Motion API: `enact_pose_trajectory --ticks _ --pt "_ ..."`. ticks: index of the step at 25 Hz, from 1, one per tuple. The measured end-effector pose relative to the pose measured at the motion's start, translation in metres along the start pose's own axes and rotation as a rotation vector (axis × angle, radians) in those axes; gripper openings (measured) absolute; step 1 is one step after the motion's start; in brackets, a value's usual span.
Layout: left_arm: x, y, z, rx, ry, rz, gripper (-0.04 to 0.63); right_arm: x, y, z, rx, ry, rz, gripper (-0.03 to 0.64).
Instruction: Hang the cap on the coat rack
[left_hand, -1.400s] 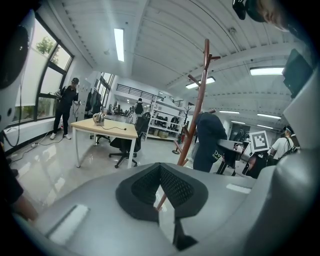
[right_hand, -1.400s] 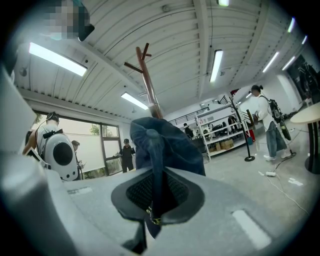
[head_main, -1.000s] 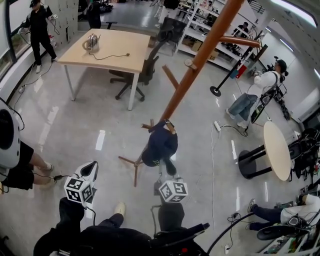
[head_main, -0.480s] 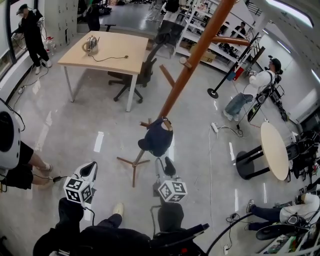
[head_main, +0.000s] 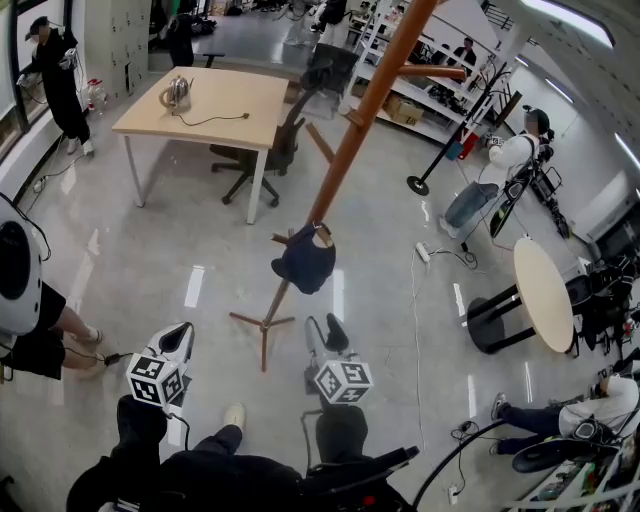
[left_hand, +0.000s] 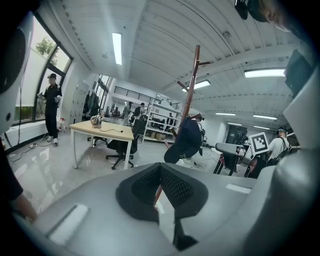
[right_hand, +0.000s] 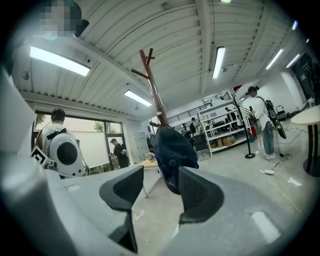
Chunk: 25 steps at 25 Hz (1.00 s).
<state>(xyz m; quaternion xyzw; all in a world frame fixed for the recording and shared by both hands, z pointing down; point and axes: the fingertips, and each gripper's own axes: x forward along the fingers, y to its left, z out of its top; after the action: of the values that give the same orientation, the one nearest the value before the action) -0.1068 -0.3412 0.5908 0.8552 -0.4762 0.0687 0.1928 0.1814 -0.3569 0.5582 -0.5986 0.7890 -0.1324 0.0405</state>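
Observation:
The dark navy cap hangs on a peg low on the slanting brown coat rack. My right gripper sits just short of the cap; its jaws have just been opening and stand wide, with nothing between them. In the right gripper view the cap hangs on the rack beyond the gripper. My left gripper stays low at the left, shut and empty. In the left gripper view its gripper points toward the cap and the rack.
The rack's wooden feet spread on the glossy floor in front of me. A table with a kettle and an office chair stand behind. A round table is at the right. People stand at the left edge and far right.
The right gripper has let go of the cap and drawn back from it. The cap stays hanging on the peg. The left gripper has barely shifted.

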Motion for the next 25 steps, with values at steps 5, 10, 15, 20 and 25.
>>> enact_pose_trajectory --ticks 5,10,15,20,25 --pt "-0.007 -0.017 0.001 0.012 -0.013 -0.02 0.002 -0.024 0.001 0.007 -0.02 -0.017 -0.001 0.132" --pt "-0.017 -0.034 0.001 0.021 -0.034 -0.038 0.002 -0.046 0.003 0.008 -0.005 -0.024 0.008 0.066" --pt "-0.026 -0.048 0.0 0.025 -0.043 -0.048 0.002 -0.068 0.006 0.011 -0.005 -0.029 0.01 0.025" --pt "-0.036 -0.066 -0.002 0.034 -0.057 -0.065 0.002 -0.09 0.009 0.015 -0.016 -0.039 0.007 0.003" --pt "-0.045 -0.082 -0.003 0.046 -0.077 -0.082 0.002 -0.112 0.011 0.017 -0.024 -0.045 0.0 0.003"
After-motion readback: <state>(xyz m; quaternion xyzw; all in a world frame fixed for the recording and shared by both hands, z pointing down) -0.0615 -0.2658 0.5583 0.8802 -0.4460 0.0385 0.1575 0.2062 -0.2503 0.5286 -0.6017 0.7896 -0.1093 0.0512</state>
